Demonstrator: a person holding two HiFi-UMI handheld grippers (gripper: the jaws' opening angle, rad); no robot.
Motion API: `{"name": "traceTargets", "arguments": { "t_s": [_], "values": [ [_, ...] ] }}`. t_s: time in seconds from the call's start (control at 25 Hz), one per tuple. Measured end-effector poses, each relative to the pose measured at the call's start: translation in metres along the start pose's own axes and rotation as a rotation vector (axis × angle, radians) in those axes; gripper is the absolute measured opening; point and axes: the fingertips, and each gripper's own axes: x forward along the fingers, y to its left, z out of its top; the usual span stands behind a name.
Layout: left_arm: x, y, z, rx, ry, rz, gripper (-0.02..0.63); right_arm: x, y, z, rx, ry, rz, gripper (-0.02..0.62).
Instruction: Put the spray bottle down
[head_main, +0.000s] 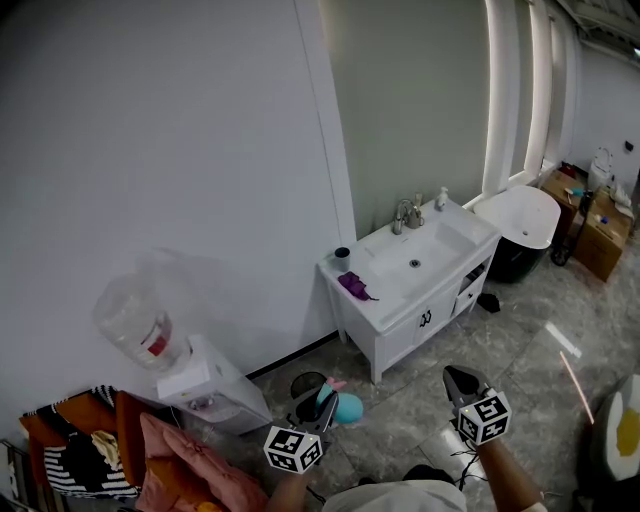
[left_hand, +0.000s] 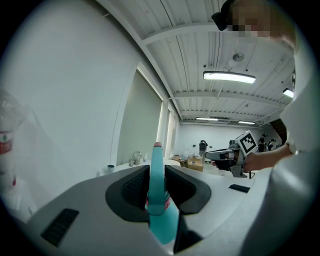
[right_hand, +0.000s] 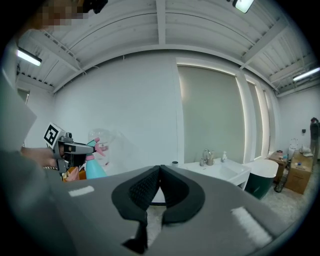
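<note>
My left gripper (left_hand: 157, 182) is shut on a teal spray bottle (left_hand: 159, 200) with a pink nozzle, its neck pressed between the black pads. In the head view the spray bottle (head_main: 343, 404) sits at the bottom centre, held out from the left gripper (head_main: 318, 408) above the floor. The right gripper (head_main: 455, 378) is at the bottom right, its jaws closed together with nothing in them. In the right gripper view the pads (right_hand: 150, 187) meet, and the spray bottle (right_hand: 95, 167) shows at far left. The white vanity (head_main: 400, 285) with sink stands ahead.
A water dispenser (head_main: 205, 390) with a clear jug (head_main: 135, 320) stands left against the wall. A small black bin (head_main: 307, 386) is on the floor beside it. A cup (head_main: 342, 256) and a purple item (head_main: 353, 287) lie on the vanity top. A white tub (head_main: 520, 225) and boxes (head_main: 600, 235) stand at right.
</note>
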Motion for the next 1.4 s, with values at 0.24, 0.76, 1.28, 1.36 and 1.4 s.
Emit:
{"name": "traceTargets", "arguments": {
  "t_s": [0.24,0.76,1.28,1.36,1.4],
  "values": [
    [-0.002,0.011,-0.007,-0.015,0.007,-0.009,0.096,0.0,0.003,-0.005,0.013,0.011,-0.026,0.011],
    [0.069,0.028,0.002,-0.03,0.029,0.0,0.095,0.065,-0.047,-0.002,0.04,0.022,0.012,0.011],
    [0.207,0.038,0.023,-0.039,0.039,0.054,0.095,0.145,-0.168,0.015,0.043,0.037,0.068,0.011],
    [0.229,0.038,0.027,-0.04,0.037,0.064,0.095,0.154,-0.19,0.017,0.045,0.04,0.074,0.011],
    [0.239,0.037,0.028,-0.039,0.037,0.068,0.095,0.159,-0.201,0.017,0.049,0.042,0.077,0.011]
  ]
}}
